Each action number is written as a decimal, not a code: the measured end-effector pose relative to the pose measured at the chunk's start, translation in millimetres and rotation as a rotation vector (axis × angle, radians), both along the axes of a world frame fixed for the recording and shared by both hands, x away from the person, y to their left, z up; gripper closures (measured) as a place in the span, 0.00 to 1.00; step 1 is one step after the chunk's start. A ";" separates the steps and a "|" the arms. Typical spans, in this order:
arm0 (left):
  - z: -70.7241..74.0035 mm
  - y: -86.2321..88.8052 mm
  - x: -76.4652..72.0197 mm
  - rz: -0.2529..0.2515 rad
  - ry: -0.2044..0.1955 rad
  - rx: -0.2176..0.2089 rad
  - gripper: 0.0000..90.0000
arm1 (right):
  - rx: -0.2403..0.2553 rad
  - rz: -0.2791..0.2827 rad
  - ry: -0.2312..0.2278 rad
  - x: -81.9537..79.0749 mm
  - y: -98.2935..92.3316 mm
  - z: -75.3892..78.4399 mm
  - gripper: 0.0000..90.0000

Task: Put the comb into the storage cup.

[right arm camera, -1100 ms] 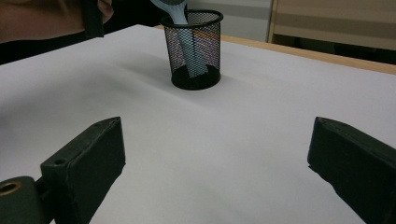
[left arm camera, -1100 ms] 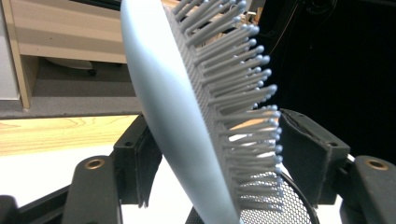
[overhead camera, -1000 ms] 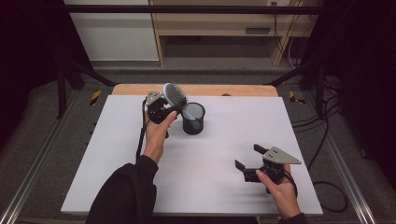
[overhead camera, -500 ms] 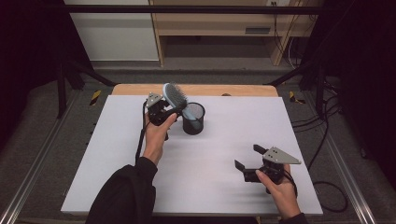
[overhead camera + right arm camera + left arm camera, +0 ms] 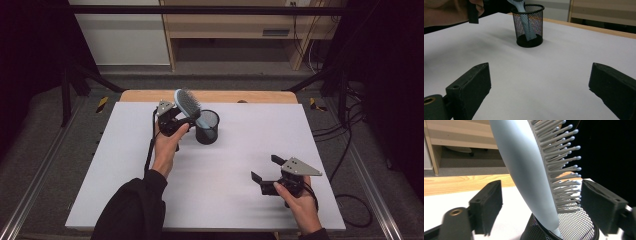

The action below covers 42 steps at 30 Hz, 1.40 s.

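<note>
Hairbrush (image 5: 187, 106) is seen upper centre, handle down in the mesh cup (image 5: 207, 127). Left gripper (image 5: 175, 120) jaws, just opened, flank it without contact. Right gripper (image 5: 266, 171), lower right, is held wide open, empty.

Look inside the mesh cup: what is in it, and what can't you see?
The hairbrush stands handle-down in the mesh cup, leaning toward the left gripper, its bristled head above the rim. Through the mesh its handle shows dimly; the cup's floor is hidden.
</note>
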<state>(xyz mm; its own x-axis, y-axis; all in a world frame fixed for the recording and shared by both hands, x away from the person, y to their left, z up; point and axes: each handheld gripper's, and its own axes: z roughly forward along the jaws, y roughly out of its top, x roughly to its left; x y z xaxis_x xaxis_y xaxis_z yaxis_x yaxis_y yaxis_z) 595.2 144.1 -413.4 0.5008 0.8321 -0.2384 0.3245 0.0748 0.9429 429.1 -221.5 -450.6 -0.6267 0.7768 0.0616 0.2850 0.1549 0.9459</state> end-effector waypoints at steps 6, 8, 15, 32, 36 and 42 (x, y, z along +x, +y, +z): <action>0.1 0.6 -1.4 0.002 -0.005 -0.003 0.14 | -0.001 0.001 0.000 0.0 0.6 -0.1 0.05; 0.5 0.8 -2.1 0.005 -0.011 -0.002 0.13 | -0.001 0.001 0.000 0.0 0.6 -0.1 0.05; 1.5 0.7 -3.0 0.001 -0.020 -0.001 0.12 | 0.000 0.000 0.003 -0.1 0.9 -0.2 0.05; 0.7 -2.2 -5.1 -0.013 -0.026 -0.003 0.12 | 0.000 0.001 0.004 -0.1 0.8 -0.1 0.05; -0.1 -2.2 -5.3 -0.021 -0.019 -0.008 0.10 | 0.000 0.001 0.004 0.0 0.9 -0.2 0.05; -1.8 -2.2 -5.4 -0.022 -0.010 -0.017 0.07 | -0.001 0.004 0.004 -0.1 1.3 -0.2 0.05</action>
